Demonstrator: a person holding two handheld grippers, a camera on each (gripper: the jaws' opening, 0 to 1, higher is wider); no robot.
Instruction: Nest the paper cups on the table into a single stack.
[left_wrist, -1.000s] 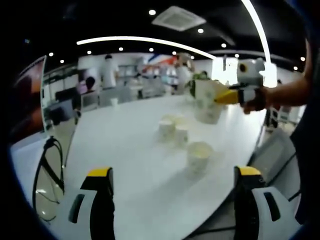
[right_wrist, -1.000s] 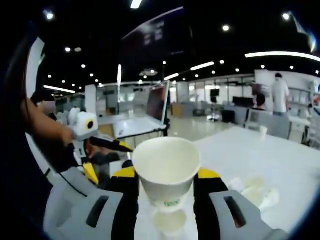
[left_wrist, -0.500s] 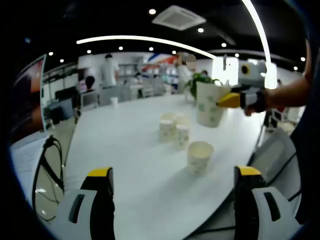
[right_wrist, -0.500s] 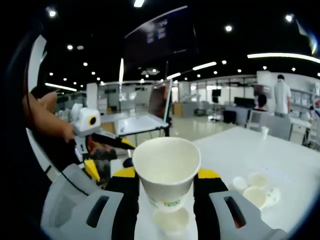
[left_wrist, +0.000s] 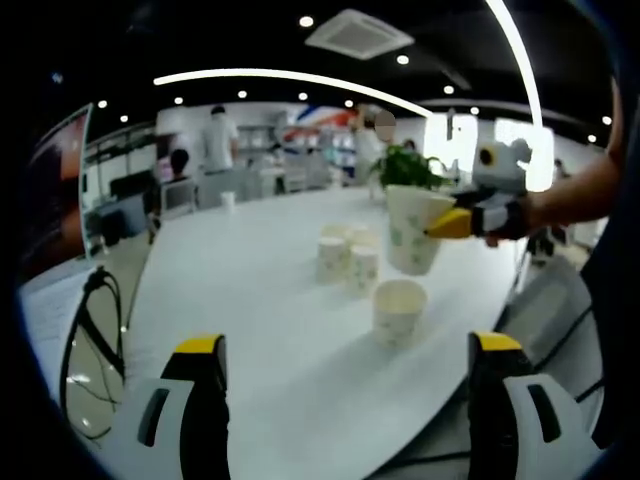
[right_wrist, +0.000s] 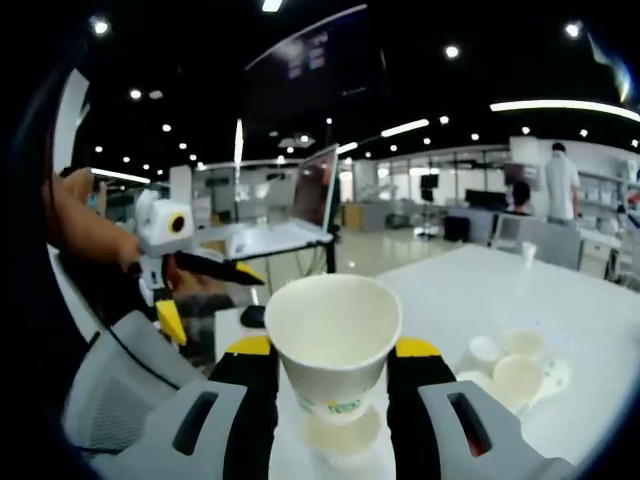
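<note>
Now the left gripper (left_wrist: 345, 395) hangs spread and empty at the table's (left_wrist: 250, 310) near edge; a lone cup (left_wrist: 398, 311) waits, the right gripper (right_wrist: 329, 385) clamps another cup (right_wrist: 332, 340) above, three cups (left_wrist: 345, 262) beyond. Stacking barely begun.

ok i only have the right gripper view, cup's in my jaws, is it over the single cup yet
Observer: In the left gripper view the held paper cup hangs tilted in the right gripper, above the table and beyond the single cup.
Operator: how many loose cups on the table
Observer: Three more stand clustered behind the single one: the cup cluster.
Operator: left gripper busy
Observer: No, the left gripper is open with nothing between its jaws.
</note>
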